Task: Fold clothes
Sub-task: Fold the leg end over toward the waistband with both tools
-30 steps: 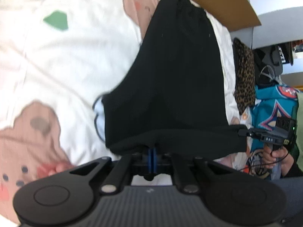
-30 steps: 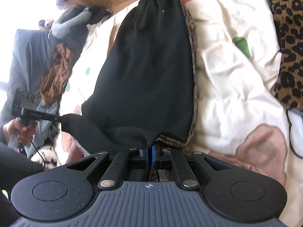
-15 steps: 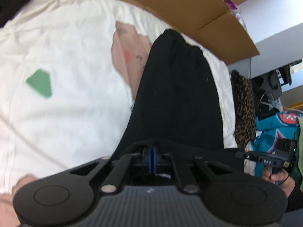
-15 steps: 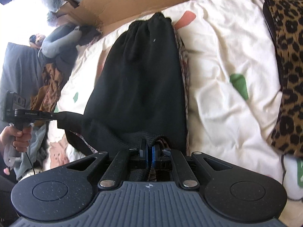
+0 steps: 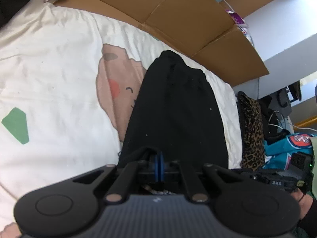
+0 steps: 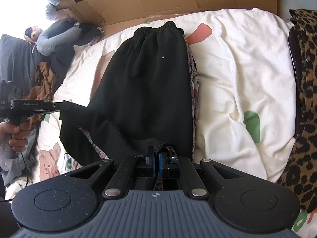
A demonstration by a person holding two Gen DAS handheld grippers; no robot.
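Left wrist view: the black garment is seen stretching away from the left gripper across the white printed bedsheet, its gathered waistband lying at the far end near the cardboard. Its near hem is pinched between the pressed-together blue pads, so the cloth starts right at the fingertips. The right gripper is likewise clamped on the other near corner of the hem, where a patterned layer shows under the black. A leopard-print cloth lies beside the sheet. On the gripper bodies only small white lettering is seen; "045" is perhaps read on one, the rest being too blurred.
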